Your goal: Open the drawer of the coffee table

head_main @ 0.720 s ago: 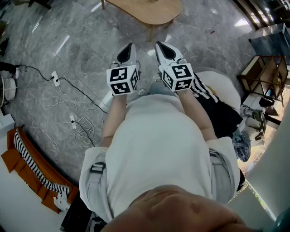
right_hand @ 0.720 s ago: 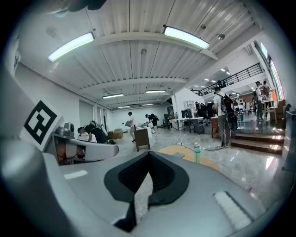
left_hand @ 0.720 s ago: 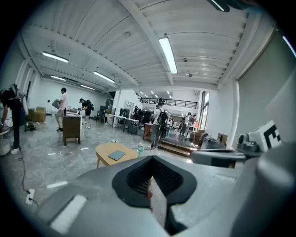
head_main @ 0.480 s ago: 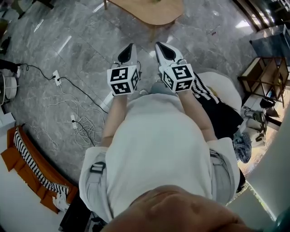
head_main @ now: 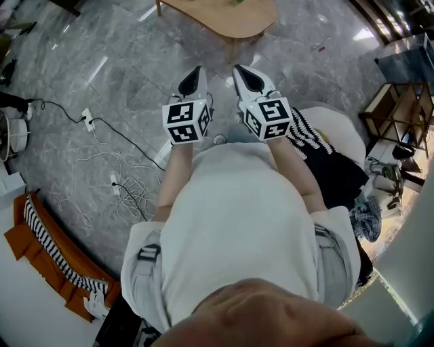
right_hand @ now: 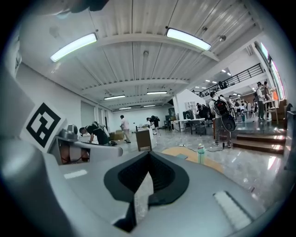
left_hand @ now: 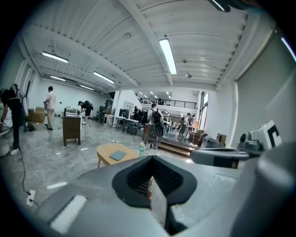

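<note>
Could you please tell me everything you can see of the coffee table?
The coffee table has a light wooden top with a rounded outline on slim legs. It stands on the grey stone-look floor, ahead of the left gripper and right gripper, untouched. A flat dark item lies on it and a bottle stands at its edge. No drawer can be made out.

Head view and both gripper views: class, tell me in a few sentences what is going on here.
A person stands on the grey floor and holds the left gripper and the right gripper out in front, side by side. Both are shut, with nothing between their jaws. The wooden coffee table lies ahead, apart from both grippers, and neither touches it.
</note>
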`<state>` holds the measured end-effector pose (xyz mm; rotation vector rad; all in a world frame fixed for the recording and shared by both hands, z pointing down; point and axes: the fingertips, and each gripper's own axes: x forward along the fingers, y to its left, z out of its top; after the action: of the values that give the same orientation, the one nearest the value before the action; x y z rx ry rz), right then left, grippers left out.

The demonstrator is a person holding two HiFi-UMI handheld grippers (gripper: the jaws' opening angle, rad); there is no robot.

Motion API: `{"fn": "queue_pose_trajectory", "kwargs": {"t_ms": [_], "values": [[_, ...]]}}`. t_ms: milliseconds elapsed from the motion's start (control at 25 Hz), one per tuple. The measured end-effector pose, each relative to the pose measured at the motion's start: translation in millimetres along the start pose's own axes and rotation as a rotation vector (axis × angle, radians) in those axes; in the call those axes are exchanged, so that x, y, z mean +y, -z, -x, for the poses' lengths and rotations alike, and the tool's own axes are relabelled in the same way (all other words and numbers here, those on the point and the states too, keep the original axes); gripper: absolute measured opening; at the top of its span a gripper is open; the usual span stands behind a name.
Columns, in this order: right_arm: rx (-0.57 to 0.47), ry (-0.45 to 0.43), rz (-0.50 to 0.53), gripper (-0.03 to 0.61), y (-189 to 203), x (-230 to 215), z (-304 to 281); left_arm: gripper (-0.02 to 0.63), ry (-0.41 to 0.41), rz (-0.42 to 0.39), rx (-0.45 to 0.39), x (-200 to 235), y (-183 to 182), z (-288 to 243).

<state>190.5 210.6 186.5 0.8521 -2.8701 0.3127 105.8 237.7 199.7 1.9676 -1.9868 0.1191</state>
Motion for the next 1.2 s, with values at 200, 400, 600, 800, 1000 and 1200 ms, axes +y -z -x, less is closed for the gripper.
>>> {"fn": "queue_pose_trajectory", "kwargs": {"t_ms": [200, 400, 600, 800, 1000, 1200], "values": [[0.010, -0.029, -0.027, 0.000, 1.3, 6.9, -11.7, 0.002, -0.012, 0.010, 0.010, 10.4, 2.2, 1.3], [0.012, -0.051, -0.027, 0.000, 0.7, 9.6, -36.2, 0.002, -0.040, 0.023, 0.011, 34.2, 1.7, -8.6], [0.019, -0.064, -0.019, 0.000, -2.7, 2.1, -69.9, 0.002, -0.052, 0.033, 0.015, 56.4, -4.4, -33.7], [0.014, -0.063, -0.003, 0.000, -14.5, -15.4, -120.2, 0.002, -0.045, 0.032, 0.017, 85.6, -18.4, -73.2], [-0.005, -0.038, -0.009, 0.000, -35.7, -42.8, -172.4, 0.002, -0.042, 0.014, 0.029, 118.6, -40.9, -118.4], [-0.010, -0.033, 0.006, 0.000, -58.3, -60.9, -222.9, 0.002, -0.027, -0.008, 0.037, 143.6, -68.6, -157.4]]}}
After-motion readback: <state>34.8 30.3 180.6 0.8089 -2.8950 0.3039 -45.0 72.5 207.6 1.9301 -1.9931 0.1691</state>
